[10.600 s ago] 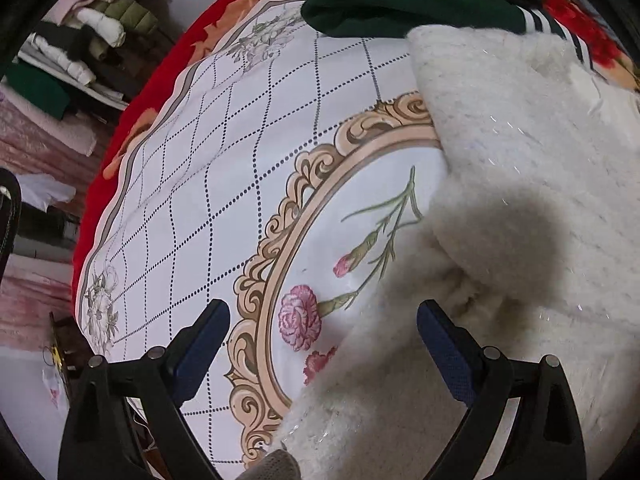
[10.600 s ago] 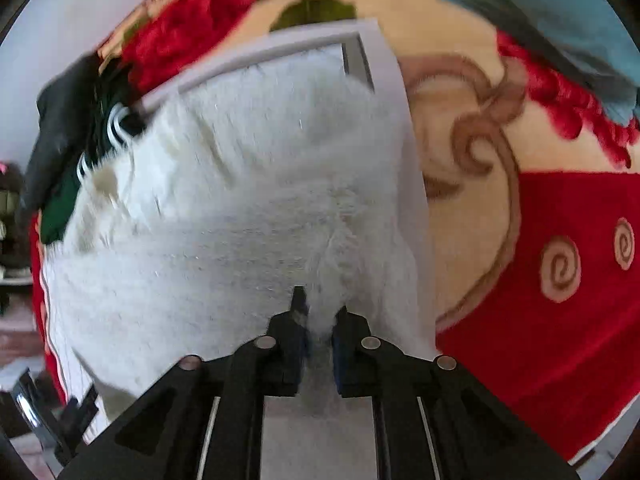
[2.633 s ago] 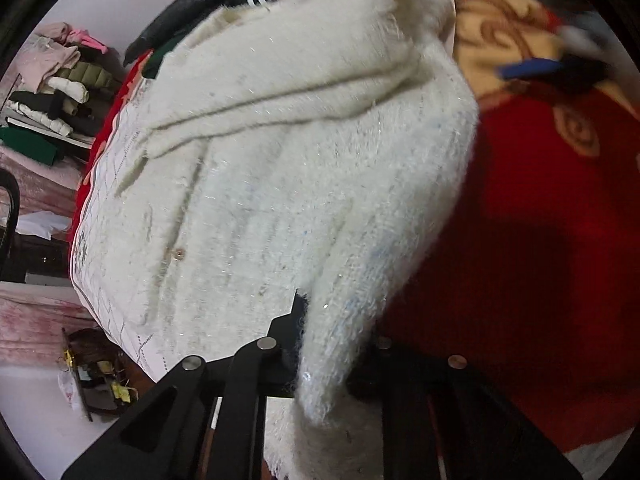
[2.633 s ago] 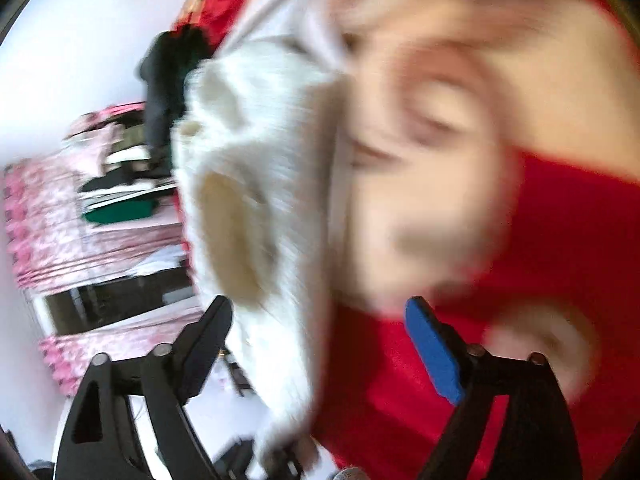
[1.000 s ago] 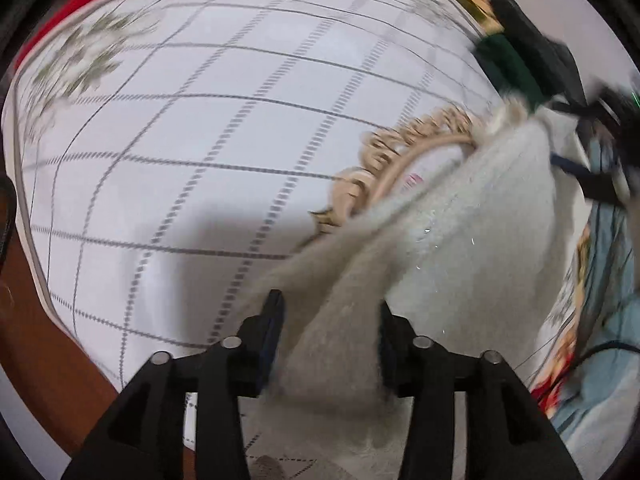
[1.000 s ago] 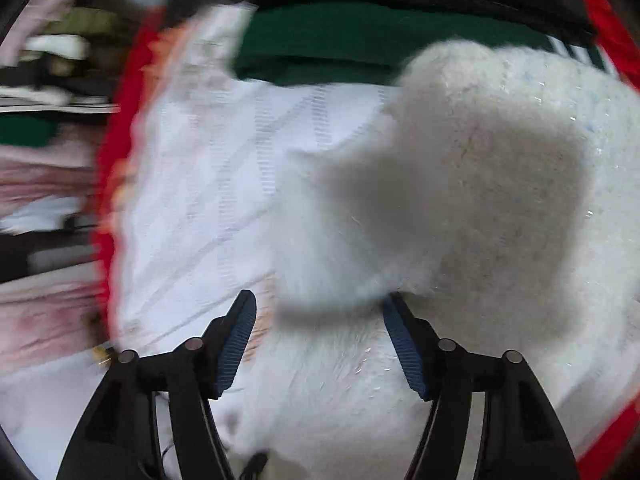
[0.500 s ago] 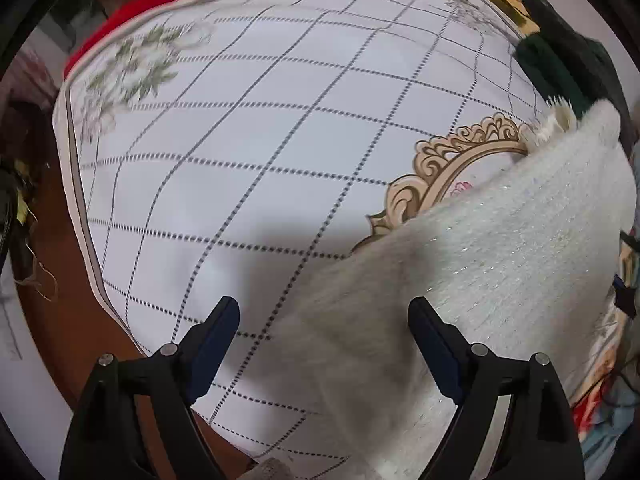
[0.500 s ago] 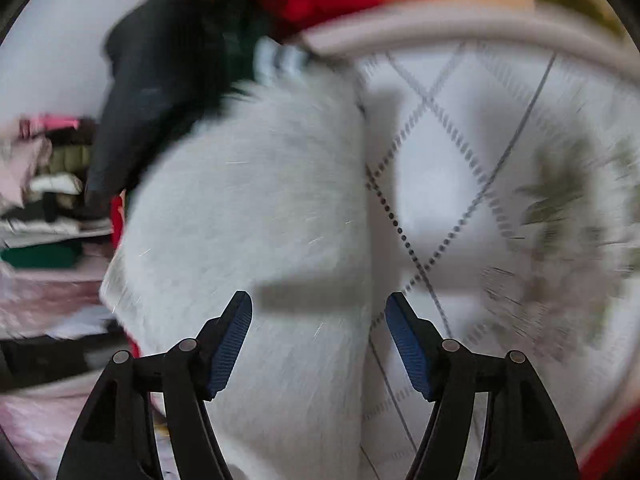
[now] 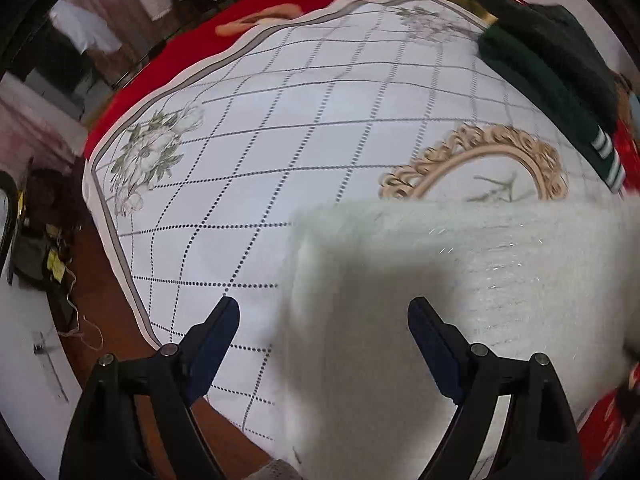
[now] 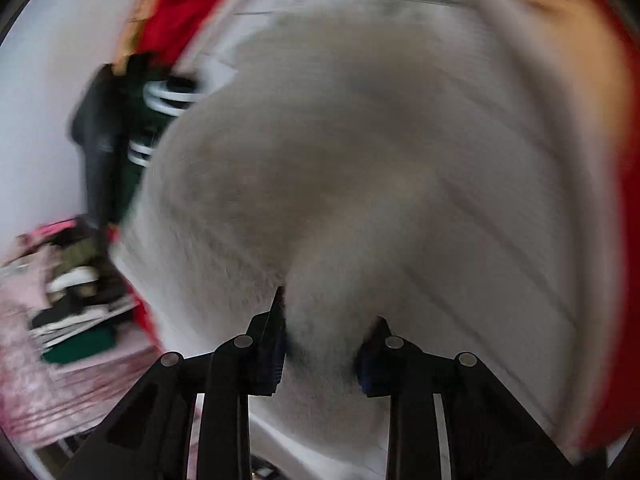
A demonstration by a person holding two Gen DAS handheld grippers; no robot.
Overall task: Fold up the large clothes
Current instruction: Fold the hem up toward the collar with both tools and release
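A fluffy cream-white sweater (image 9: 460, 272) lies folded on the white checked bedspread (image 9: 280, 128), filling the lower right of the left wrist view. My left gripper (image 9: 324, 328) is open and empty, its jaws wide apart above the sweater's near edge. In the blurred right wrist view the same sweater (image 10: 360, 160) fills the frame. My right gripper (image 10: 324, 328) is shut on a thick bunch of the sweater's fabric.
A dark green garment with white stripes (image 9: 560, 80) lies at the far right of the bedspread, and shows in the right wrist view (image 10: 136, 128). A red blanket (image 9: 168, 56) lies under the bedspread. The bed edge and brown floor (image 9: 100, 288) are at left. Stacked clothes (image 10: 76, 300) sit on shelves.
My right gripper has closed from open onto the sweater's fabric. My left gripper stays open and has shifted over the sweater's edge; the view has swung.
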